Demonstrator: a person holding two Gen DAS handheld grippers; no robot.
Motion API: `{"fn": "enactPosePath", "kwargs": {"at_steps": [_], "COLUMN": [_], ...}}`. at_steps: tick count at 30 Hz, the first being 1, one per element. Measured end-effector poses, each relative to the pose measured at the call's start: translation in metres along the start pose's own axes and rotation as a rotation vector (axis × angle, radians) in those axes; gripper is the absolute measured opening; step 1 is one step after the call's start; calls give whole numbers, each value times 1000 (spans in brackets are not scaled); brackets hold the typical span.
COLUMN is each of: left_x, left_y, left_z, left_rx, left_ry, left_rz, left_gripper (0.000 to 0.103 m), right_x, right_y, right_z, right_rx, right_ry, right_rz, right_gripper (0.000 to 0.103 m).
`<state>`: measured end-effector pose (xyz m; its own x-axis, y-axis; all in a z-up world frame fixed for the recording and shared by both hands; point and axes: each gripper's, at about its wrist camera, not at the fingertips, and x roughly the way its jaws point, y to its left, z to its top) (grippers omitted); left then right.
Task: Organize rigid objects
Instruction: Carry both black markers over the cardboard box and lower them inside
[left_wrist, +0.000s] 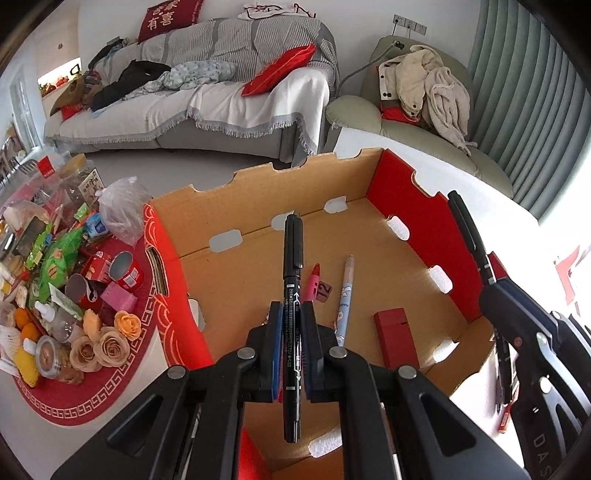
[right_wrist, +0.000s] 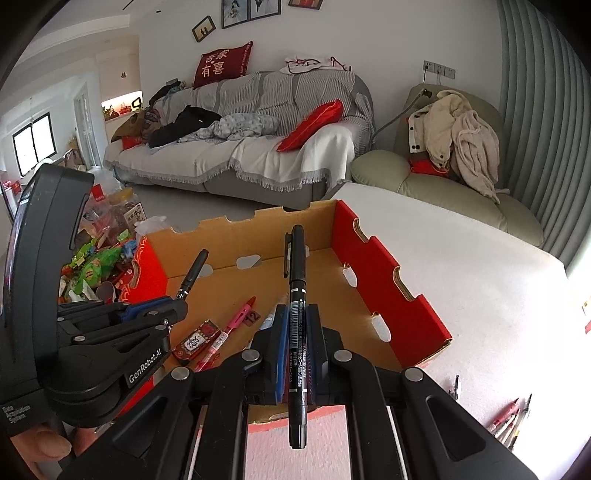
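— The box (left_wrist: 258, 280)? Plain brown corrugated cardboard inside, matt, with glossy red print on its outer walls.

— And the black marker (left_wrist: 293, 295), at twelve o'clock from the left gripper (left_wrist: 292, 314)? Smooth plastic, slight sheen; the gripper is matt black plastic.

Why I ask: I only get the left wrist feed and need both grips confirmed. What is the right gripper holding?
Observer: The right gripper has its jaws shut on a black marker, clamped near mid-length, with its clip end pointing toward the box.
Operator: Is anything on the box floor hidden behind my own gripper?
Observer: Yes. A red patterned packet lies flat to the left of the pink pen, just below the left gripper in the right wrist view.
Operator: Is anything next to that packet?
Observer: A clear pen with red trim lies right beside it.
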<state>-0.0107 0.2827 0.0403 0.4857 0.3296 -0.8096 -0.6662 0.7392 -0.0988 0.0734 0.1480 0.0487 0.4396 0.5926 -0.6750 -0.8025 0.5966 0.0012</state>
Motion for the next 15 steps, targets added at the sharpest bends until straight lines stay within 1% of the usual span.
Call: {"fn": "enactPosePath", "kwargs": {"at_steps": [15], "left_x": [10], "left_y": [4], "left_z": [0], "left_rx": [-4], "left_ry": [18], "left_rz": [7], "left_gripper": [9], "right_x": [14], "right_y": [1], "right_z": [2], "right_rx": [-16], "right_ry": [25], "right_rz": [-1], "right_gripper": [10]}}
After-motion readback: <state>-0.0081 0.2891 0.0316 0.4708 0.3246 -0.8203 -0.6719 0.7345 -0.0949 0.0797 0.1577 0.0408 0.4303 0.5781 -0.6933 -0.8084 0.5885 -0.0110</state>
